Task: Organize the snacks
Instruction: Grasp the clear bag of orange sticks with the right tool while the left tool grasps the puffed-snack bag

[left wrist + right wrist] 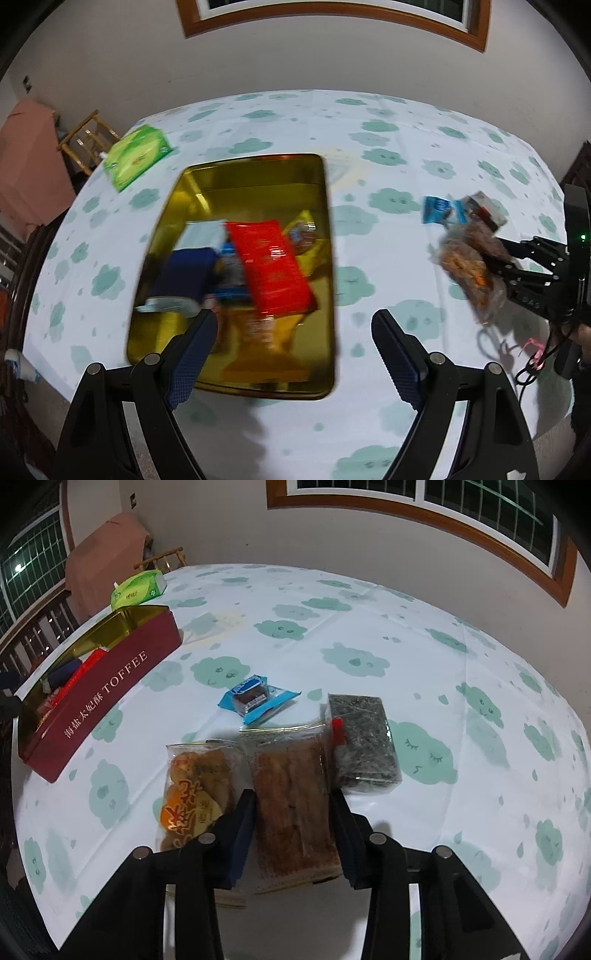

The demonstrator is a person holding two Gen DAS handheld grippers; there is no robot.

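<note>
An open toffee tin with a gold inside holds a red packet and several other snacks. My left gripper hangs open above the tin's near end with nothing between its fingers. In the right wrist view the tin stands at the left, its red side facing me. My right gripper has its pads against both sides of a clear brown snack packet on the table. An orange-labelled pastry bag lies to its left, a dark seaweed pack to its right, and a blue-wrapped cake beyond.
A green tissue pack lies at the table's far left corner, past the tin. A wooden chair and a pink-draped object stand behind that corner. The cloud-print tablecloth covers the table; a wall with a window is behind.
</note>
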